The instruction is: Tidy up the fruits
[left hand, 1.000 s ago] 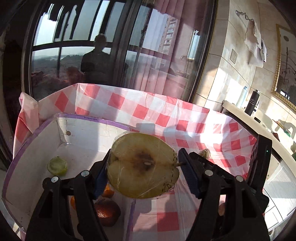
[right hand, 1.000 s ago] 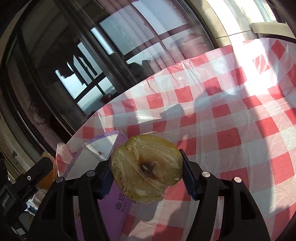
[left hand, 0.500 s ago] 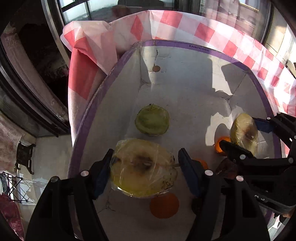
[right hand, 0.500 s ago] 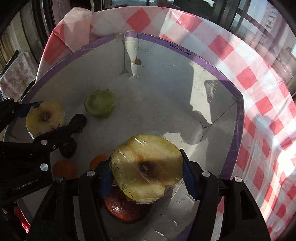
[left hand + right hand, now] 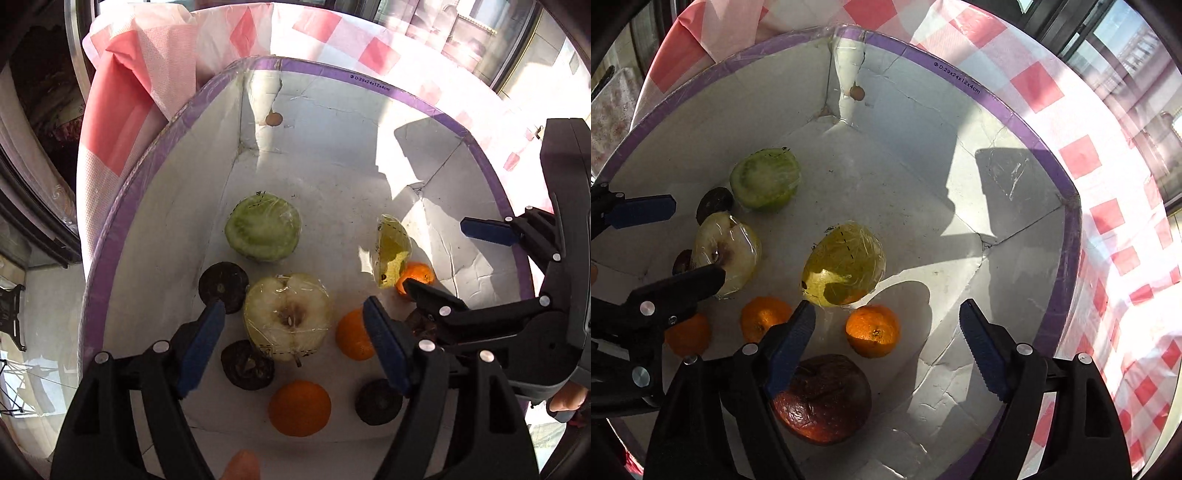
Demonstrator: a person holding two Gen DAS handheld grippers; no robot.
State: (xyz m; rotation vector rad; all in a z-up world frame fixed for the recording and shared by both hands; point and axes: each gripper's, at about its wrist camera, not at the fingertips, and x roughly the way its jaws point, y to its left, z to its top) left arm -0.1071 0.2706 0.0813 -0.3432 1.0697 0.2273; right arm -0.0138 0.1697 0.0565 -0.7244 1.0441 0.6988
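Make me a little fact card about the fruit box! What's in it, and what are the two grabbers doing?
box: white inside, purple rim, on a red-checked cloth
wrapped apple halves: one cut side up, one tipped over
green half fruit: wrapped
oranges: three, one at
left gripper: open, nothing held
right gripper: open, nothing held

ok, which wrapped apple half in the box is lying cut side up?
The pale apple half below the left gripper, core and seeds showing. The yellow half lies tipped over.
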